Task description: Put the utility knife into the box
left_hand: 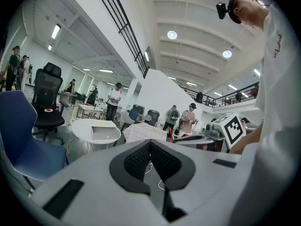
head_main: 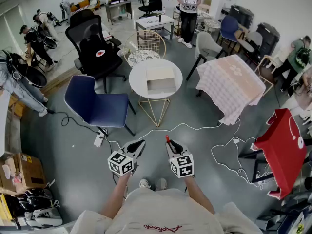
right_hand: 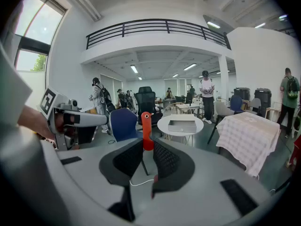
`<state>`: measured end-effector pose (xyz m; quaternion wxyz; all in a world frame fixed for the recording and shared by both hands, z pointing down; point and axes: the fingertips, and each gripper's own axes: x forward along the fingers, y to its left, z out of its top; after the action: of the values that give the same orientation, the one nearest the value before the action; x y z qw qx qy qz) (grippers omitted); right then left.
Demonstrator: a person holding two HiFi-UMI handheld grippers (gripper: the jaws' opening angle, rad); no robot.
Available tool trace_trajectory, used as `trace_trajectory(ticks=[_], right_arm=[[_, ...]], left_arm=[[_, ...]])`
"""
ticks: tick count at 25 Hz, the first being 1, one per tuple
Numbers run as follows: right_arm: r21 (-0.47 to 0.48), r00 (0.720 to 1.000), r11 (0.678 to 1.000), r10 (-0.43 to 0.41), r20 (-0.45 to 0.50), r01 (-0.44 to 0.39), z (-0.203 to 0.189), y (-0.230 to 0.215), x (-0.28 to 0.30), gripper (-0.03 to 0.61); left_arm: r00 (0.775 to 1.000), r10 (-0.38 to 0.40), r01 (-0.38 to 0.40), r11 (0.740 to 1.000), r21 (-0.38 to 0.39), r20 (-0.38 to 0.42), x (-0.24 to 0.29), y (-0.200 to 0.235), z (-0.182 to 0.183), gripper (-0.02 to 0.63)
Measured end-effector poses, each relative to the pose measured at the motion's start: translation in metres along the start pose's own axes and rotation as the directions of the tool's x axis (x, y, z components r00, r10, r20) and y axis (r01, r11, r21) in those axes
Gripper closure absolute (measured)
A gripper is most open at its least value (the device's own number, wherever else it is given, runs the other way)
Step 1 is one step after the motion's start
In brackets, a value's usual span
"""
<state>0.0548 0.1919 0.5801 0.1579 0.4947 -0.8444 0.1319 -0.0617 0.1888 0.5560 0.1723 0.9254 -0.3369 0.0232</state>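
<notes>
Projecting from the jaws of the right gripper (right_hand: 147,150), which are closed on it, the utility knife (right_hand: 146,128) is held with its long axis in line with the jaws, red end forward. The box (head_main: 161,80) is seen straight ahead and well apart, on the round white counter (head_main: 138,82). The left gripper (left_hand: 150,146) is carried alongside, jaws together and empty. A blue chair (head_main: 95,104) is placed left of the path and a cloth-draped table (head_main: 229,84) right; white cables (head_main: 195,126) are strewn across the floor between.

2 grippers (head_main: 138,145) (head_main: 173,146), 1 utility knife (right_hand: 146,131); 1 box (head_main: 161,82), 1 round table (head_main: 136,79)
</notes>
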Motion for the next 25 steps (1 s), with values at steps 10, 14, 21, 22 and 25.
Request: trace_trajectory(ticks=[10, 14, 21, 22, 25], right_arm=[[0.002, 1.000, 1.000, 0.013, 0.018, -0.013, 0.002, -0.009, -0.009, 0.499], [0.004, 0.999, 1.000, 0.022, 0.024, -0.022, 0.001, -0.017, -0.010, 0.499], [0.017, 0.999, 0.999, 0.035, 0.030, -0.035, -0.006, -0.033, -0.014, 0.499], [0.013, 0.999, 0.999, 0.038, 0.031, -0.038, -0.006, -0.035, -0.013, 0.499], [0.006, 0.998, 0.999, 0.046, 0.031, -0.046, -0.009, -0.039, -0.013, 0.499]], left_arm=[[1.000, -0.011, 0.011, 1.000, 0.000, -0.012, 0.012, -0.012, -0.003, 0.603], [1.000, -0.009, 0.009, 1.000, 0.005, -0.013, 0.021, -0.016, -0.001, 0.603], [1.000, 0.015, -0.015, 1.000, 0.003, -0.011, 0.029, -0.023, -0.008, 0.603], [1.000, 0.019, -0.019, 1.000, 0.002, -0.011, 0.030, -0.024, -0.010, 0.603], [1.000, 0.028, -0.028, 1.000, 0.001, -0.012, 0.034, -0.027, -0.014, 0.603]])
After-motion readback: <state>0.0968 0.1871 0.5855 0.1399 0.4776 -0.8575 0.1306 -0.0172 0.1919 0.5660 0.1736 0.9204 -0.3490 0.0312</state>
